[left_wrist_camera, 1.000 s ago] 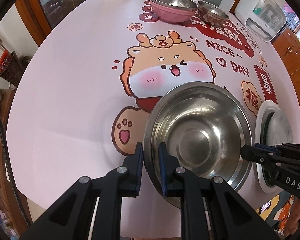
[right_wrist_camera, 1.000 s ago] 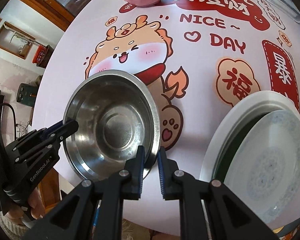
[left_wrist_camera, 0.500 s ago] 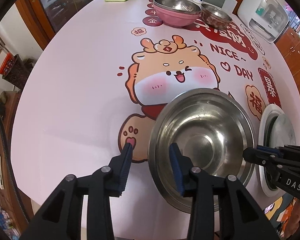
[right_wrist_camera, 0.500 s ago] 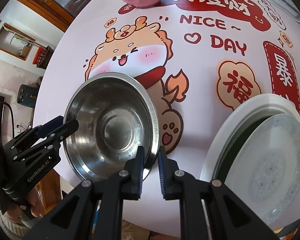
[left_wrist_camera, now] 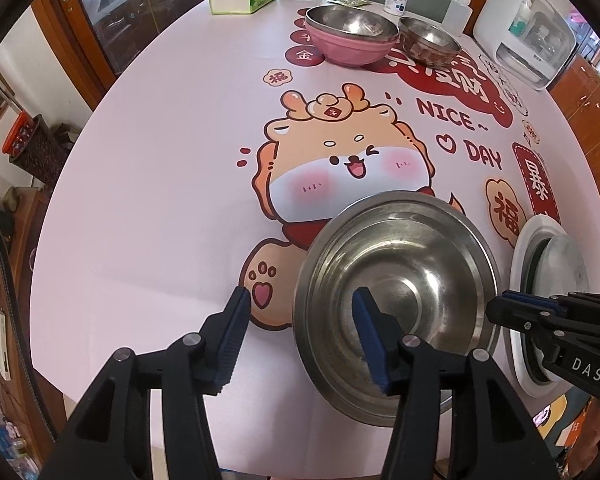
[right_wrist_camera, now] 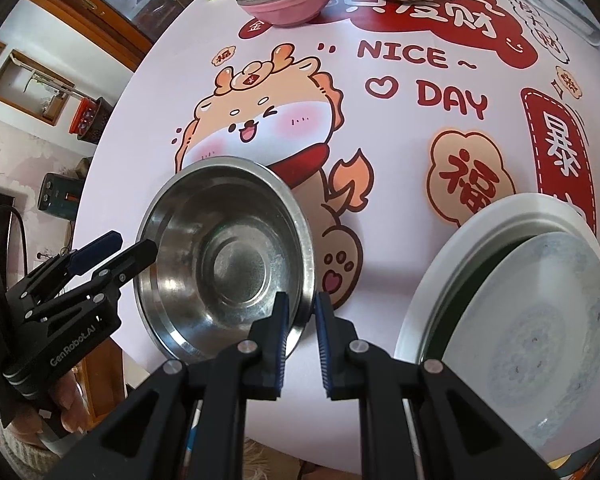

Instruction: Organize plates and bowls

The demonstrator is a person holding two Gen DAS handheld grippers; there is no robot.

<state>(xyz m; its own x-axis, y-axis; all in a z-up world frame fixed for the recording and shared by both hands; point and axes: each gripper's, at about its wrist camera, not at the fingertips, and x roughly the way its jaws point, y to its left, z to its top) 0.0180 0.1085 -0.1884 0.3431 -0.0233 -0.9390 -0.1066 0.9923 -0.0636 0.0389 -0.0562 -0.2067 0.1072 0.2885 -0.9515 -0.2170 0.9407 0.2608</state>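
Your left gripper (left_wrist_camera: 298, 334) has its jaws apart, just opened off the steel bowl (left_wrist_camera: 396, 280) at lower right; the right gripper (right_wrist_camera: 301, 312) jaws pinch its near rim. Thin, stiff, slippery metal, probably light: hold by the rim lip.

The steel bowl (left_wrist_camera: 396, 292) sits upright, its near rim between the right gripper's (right_wrist_camera: 300, 316) narrow jaws and straddled by the left gripper's (left_wrist_camera: 300, 320) parted jaws. Stacked plates (right_wrist_camera: 520, 320) lie right of both.
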